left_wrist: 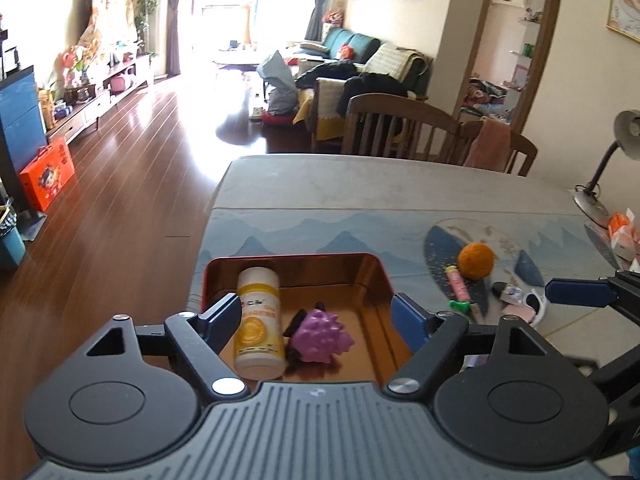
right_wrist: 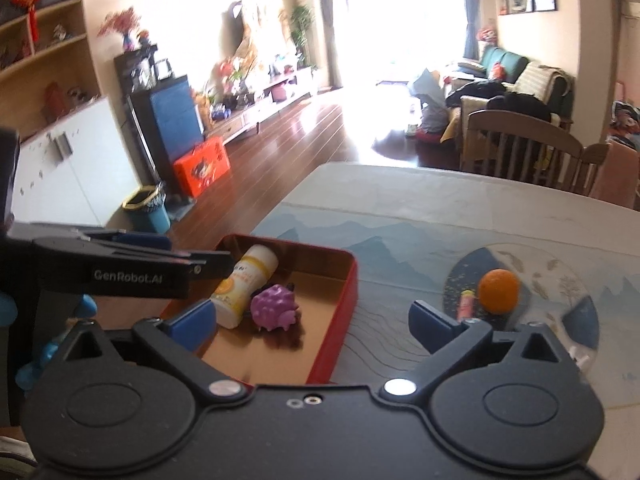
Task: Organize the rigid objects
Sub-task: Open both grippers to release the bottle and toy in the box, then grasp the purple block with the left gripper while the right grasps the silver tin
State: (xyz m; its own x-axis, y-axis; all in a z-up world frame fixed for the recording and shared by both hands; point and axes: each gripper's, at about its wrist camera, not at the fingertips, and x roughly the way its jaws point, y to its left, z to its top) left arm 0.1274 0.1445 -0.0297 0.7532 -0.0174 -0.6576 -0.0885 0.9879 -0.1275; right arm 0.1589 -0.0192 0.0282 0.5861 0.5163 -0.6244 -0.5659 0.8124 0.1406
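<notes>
On the table, at about 6 o'clock in the left wrist view, a red tin tray holds a white-and-yellow bottle lying on its side and a purple grape toy touching it, with a dark item partly hidden behind the toy. At 3 o'clock from the tray, a round mat carries an orange, a pink candy tube just beside it, a green wrapped sweet and white sunglasses. A desk lamp stands at 2 o'clock.

The left gripper hangs over the tray's near end, fingers spread wide, holding nothing. The right gripper straddles the tray's right wall, its fingers also spread apart and empty, the orange at its 1 o'clock.
</notes>
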